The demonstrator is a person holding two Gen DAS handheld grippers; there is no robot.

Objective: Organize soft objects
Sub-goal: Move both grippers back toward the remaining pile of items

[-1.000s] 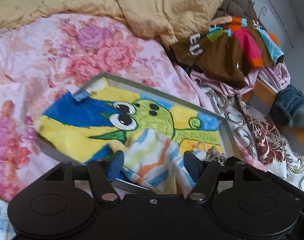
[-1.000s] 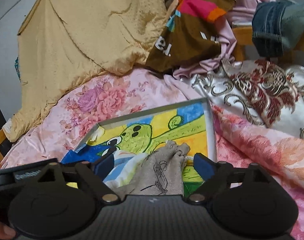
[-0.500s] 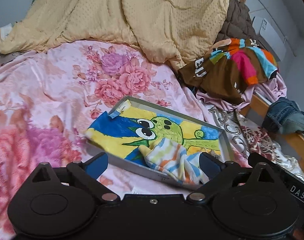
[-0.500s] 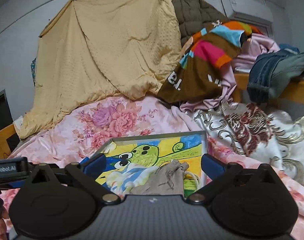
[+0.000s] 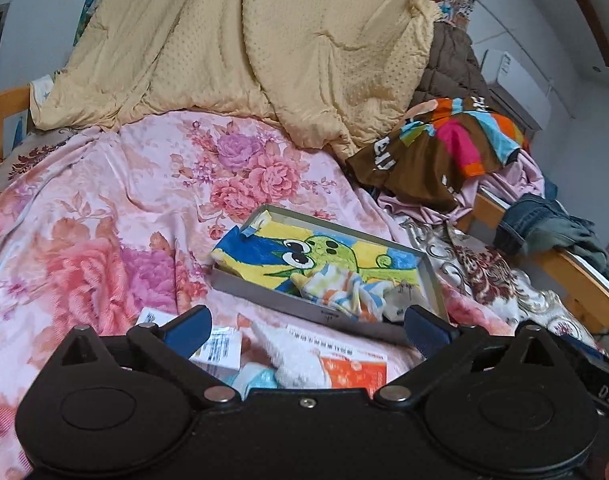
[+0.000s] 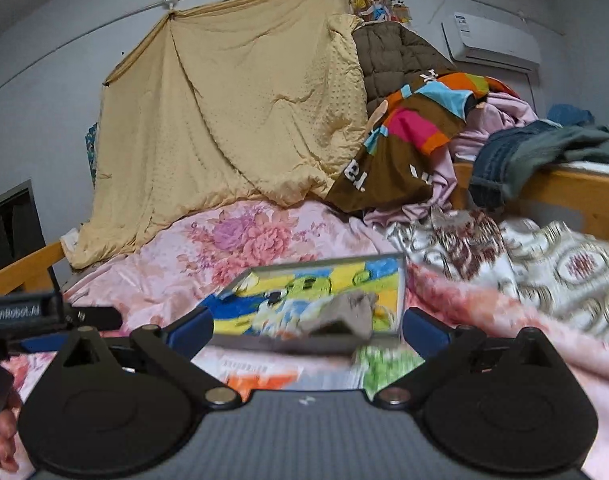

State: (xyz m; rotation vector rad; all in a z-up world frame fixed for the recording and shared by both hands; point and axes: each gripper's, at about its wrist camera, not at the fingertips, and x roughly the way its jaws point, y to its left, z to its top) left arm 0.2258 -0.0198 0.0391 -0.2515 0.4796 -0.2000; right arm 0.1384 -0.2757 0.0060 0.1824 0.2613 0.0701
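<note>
A shallow grey tray (image 5: 264, 294) lies on the floral bed sheet (image 5: 104, 220). It holds a frog-print towel (image 5: 316, 248), with a striped cloth (image 5: 344, 288) bunched on top. In the right wrist view, blurred, a grey pouch (image 6: 344, 312) rests on the towel (image 6: 304, 288) in the tray (image 6: 296, 344). My left gripper (image 5: 306, 330) hangs short of the tray, its jaws opening with nothing gripped. A white fluffy cloth (image 5: 292, 356) and paper packets (image 5: 220, 348) lie beneath it. My right gripper (image 6: 307, 330) stands open and empty in front of the tray.
A yellow quilt (image 5: 264, 40) hangs at the back. A pile of colourful clothes (image 5: 444, 152) sits at the right, with jeans (image 5: 544, 224) over a wooden rail. A patterned bedcover (image 5: 484, 268) lies right of the tray. A hand (image 6: 4, 436) shows at the lower left.
Both grippers pulled back from the tray and rose, their jaws spreading wide. The striped cloth and grey pouch stay in the tray. Packets and a white cloth came into view.
</note>
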